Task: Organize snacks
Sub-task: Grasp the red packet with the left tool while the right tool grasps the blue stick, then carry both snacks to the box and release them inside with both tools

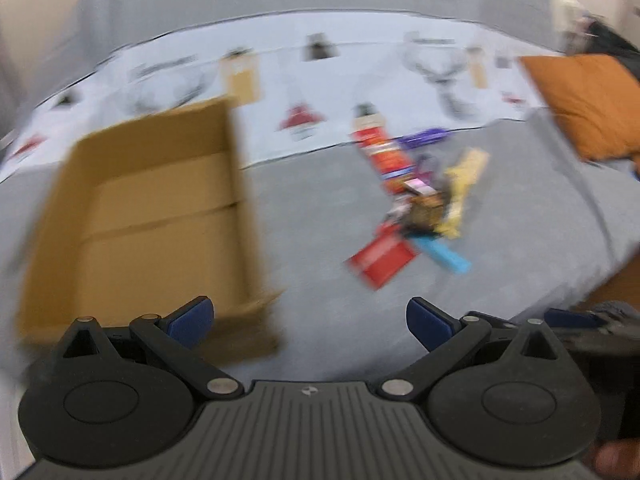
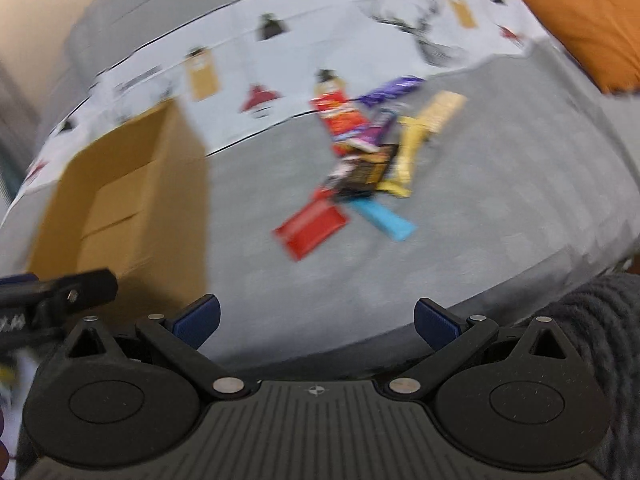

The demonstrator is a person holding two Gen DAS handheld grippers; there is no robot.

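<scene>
Both views are motion-blurred, so fine detail is unreliable. The left gripper [image 1: 310, 322] and right gripper [image 2: 317, 322] each hang above the near edge of a grey bedspread [image 2: 500, 184], jaws spread wide and holding nothing; this reads as a ready posture ahead of a first pick. The snacks lie in one loose overlapping heap [image 2: 368, 160] right of centre, well apart from the open cardboard box [image 2: 120, 192], which stands at the left and appears empty, presumably as the receiving container. Within the heap, the red flat packet [image 2: 310, 226] and the light blue bar [image 2: 384, 220] lie nearest the grippers, their long axes crossing: the red one runs near-left to far-right, the blue one near-right to far-left. The yellow bars [image 2: 416, 148] and the red tube-shaped pack [image 2: 338, 120] point roughly away from the grippers. An orange cushion [image 1: 588, 104] sits far right.
</scene>
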